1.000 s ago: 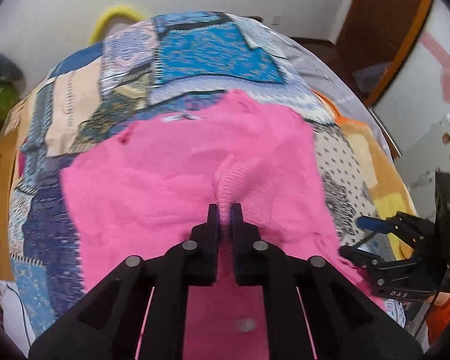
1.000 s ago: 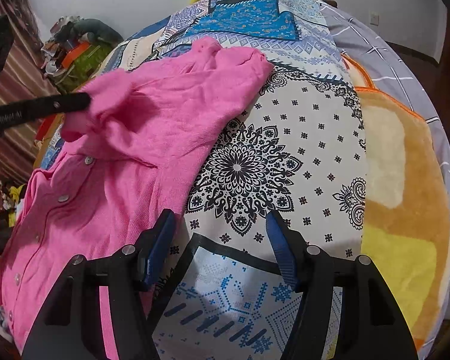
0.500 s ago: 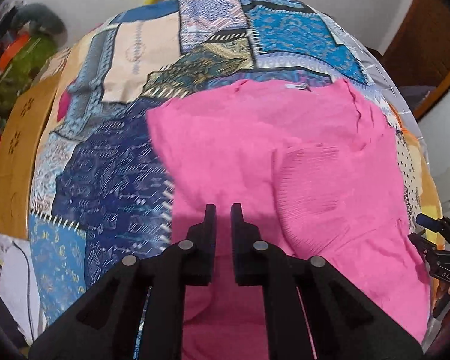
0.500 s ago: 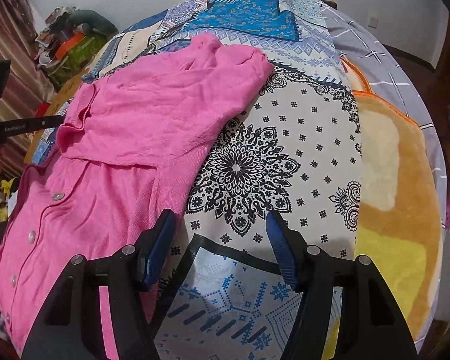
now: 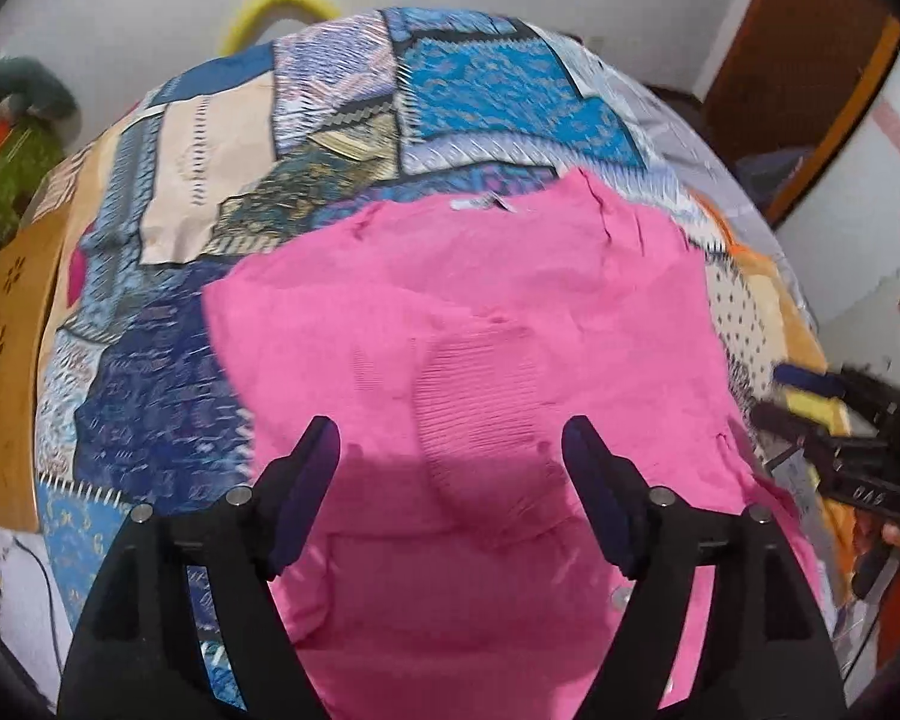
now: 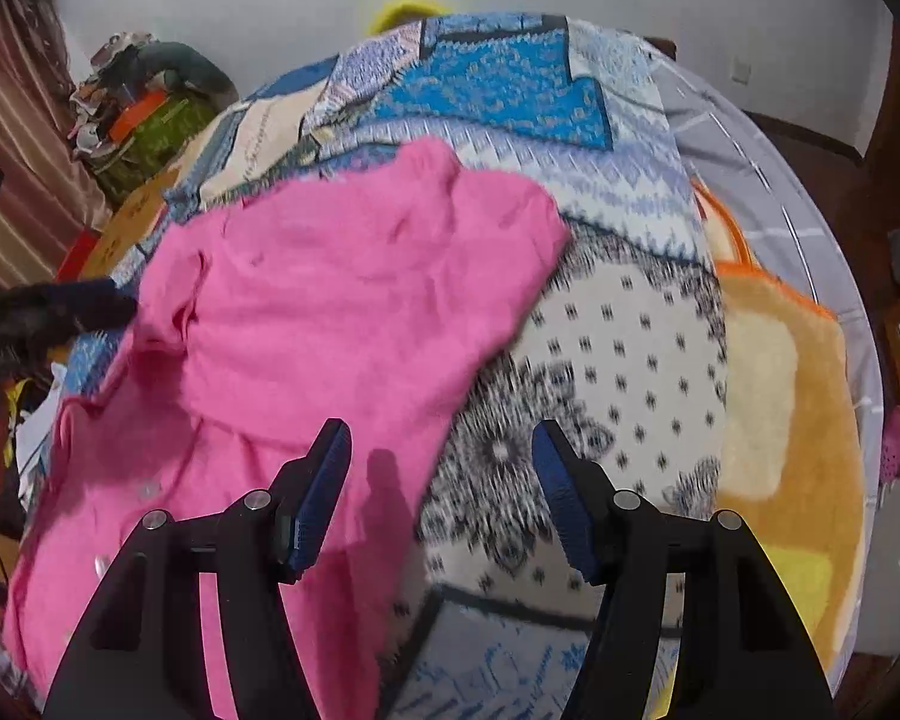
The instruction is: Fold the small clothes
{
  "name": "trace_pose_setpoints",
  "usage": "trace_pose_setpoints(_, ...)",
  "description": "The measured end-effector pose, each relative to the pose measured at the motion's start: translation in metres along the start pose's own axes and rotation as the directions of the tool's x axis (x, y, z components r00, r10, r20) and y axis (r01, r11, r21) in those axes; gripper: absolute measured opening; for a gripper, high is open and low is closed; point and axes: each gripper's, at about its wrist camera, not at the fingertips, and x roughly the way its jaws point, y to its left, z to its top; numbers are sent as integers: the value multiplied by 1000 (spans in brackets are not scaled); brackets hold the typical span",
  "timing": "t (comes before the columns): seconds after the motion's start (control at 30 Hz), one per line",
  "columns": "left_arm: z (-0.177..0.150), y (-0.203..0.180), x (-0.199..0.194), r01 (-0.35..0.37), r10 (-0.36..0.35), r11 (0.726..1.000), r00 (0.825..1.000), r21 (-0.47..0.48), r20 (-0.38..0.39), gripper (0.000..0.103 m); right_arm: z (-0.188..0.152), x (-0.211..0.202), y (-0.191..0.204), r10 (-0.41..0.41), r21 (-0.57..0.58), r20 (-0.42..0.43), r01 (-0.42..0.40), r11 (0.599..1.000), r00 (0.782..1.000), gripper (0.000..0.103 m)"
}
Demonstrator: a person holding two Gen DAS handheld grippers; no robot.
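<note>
Garment: a pink knit cardigan (image 5: 510,324) lies spread on a bed; its ribbed sleeve cuff (image 5: 480,402) is folded in and rests on the body of the cloth; a small white label (image 5: 480,204) shows at the far neck edge; in the right wrist view a row of pale buttons (image 6: 147,489) runs down the near left part of the cardigan, blurred
Bed cover: a patchwork bedspread (image 5: 222,168) in blue, cream and dark blue panels under the cardigan; in the right wrist view a white panel with black dots and medallions (image 6: 624,348) lies just beside the cardigan's right edge, with an orange and yellow blanket (image 6: 786,384) further right
Left tongs: the left tongs (image 5: 450,456) hang over the near middle of the cardigan, above the cuff; the jaws are opening, standing wide apart; the pads press on nothing and the cloth lies loose below them
Right tongs: the right tongs (image 6: 441,468) are spread apart and empty; they hang over the cardigan's right edge, left finger over pink cloth, right finger over the dotted panel
Surroundings: a yellow hoop (image 5: 276,12) against the white wall beyond the bed; a wooden door (image 5: 810,60) at the far right; a pile of green and orange clutter (image 6: 144,108) at the far left
</note>
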Motion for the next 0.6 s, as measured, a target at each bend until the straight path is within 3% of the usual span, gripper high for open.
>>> trace_pose_setpoints(0.2,-6,-14,34,-59,64,995,996,75,-64,76,11,24,8,-1,-6,-25,1,1000,1000,59)
trace_pose_setpoints(0.3,-7,6,40,-33,34,999,997,18,-71,80,4,40,8,-6,-20,-68,4,1000,998,59)
trace_pose_setpoints(0.43,-8,35,35,-52,49,997,998,-55,-51,80,1,42,-2,30,23,-64,-29,999,998,63)
trace_pose_setpoints(0.6,-18,67,33,-150,146,982,988,-112,-49,81,-2,41,-4,38,31,-63,-36,999,997,63)
